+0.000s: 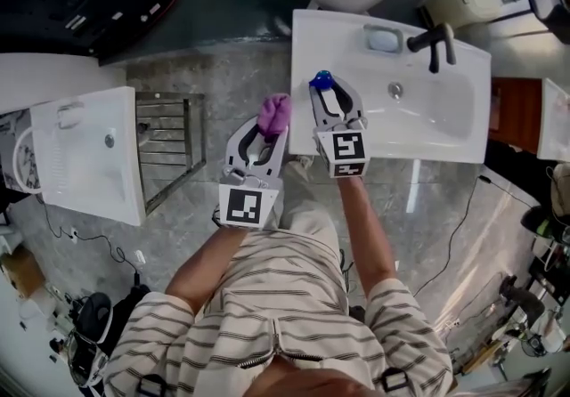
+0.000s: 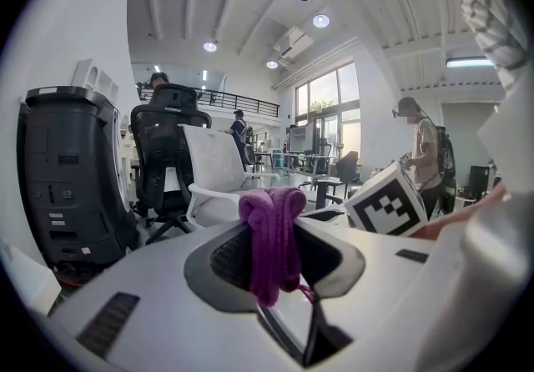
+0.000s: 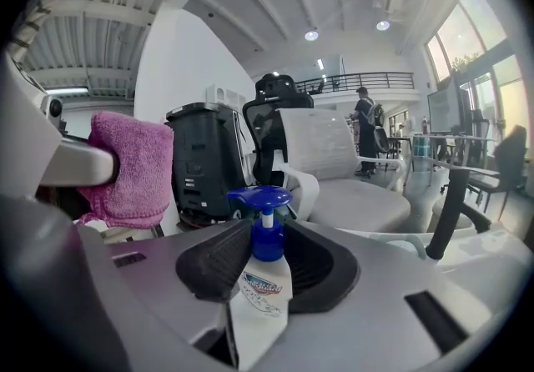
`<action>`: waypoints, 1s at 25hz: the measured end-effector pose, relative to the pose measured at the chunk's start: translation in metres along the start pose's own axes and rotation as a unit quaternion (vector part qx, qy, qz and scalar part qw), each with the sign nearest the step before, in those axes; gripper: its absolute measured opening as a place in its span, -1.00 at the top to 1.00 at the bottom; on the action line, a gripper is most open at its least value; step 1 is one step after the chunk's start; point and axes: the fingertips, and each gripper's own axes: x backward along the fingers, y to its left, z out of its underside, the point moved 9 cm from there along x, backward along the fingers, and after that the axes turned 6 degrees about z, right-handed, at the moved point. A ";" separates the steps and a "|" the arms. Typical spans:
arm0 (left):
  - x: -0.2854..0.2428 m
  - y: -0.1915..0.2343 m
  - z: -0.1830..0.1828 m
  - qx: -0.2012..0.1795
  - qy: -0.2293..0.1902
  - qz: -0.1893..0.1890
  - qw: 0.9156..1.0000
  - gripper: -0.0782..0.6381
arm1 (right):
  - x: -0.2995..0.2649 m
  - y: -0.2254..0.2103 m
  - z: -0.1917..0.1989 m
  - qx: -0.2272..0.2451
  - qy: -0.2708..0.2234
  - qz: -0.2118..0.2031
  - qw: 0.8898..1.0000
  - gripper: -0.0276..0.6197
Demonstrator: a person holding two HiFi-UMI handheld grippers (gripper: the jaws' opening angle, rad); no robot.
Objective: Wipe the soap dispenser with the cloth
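- Holding the soap dispenser (image 3: 260, 287) off any surface, the right gripper (image 1: 331, 97) has both jaws clamped on the bottle's body. The blue pump head (image 1: 321, 79) stands upright and clear above the pads.
- Position: the bottle hangs over the front-left corner of the washbasin (image 1: 445, 133), well apart from the tap (image 1: 434, 46) at the back edge.
- Likely reason for the low grip: the neck and pump are left exposed to be wiped, and any drips would fall into or near the basin.
- The left gripper (image 1: 265, 135) is closed on the purple cloth (image 2: 271, 237). The cloth is bunched into a wad that bulges past the fingertips, so fabric, not plastic, would meet the bottle first.
- The cloth sits just beside the dispenser on its left, outside the basin's left edge. A gap shows between them — no contact yet.
- Judgement: both tools are loaded and facing each other, and wiping has not begun. The next move calls for closing the gap sideways without loosening either grip.
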 end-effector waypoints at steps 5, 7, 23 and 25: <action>0.010 -0.002 -0.004 -0.006 -0.006 0.007 1.000 0.45 | 0.014 0.004 -0.017 -0.017 -0.006 0.008 1.000 0.50; 0.013 -0.003 -0.006 -0.005 -0.012 0.009 1.000 0.45 | 0.021 0.006 -0.024 -0.018 -0.009 0.009 1.000 0.50; 0.036 -0.025 -0.028 -0.027 -0.023 0.053 0.998 0.45 | 0.083 0.021 -0.089 -0.034 -0.033 0.014 0.999 0.50; 0.039 -0.028 -0.033 -0.031 -0.028 0.059 0.997 0.45 | 0.091 0.022 -0.099 -0.035 -0.038 0.013 0.999 0.50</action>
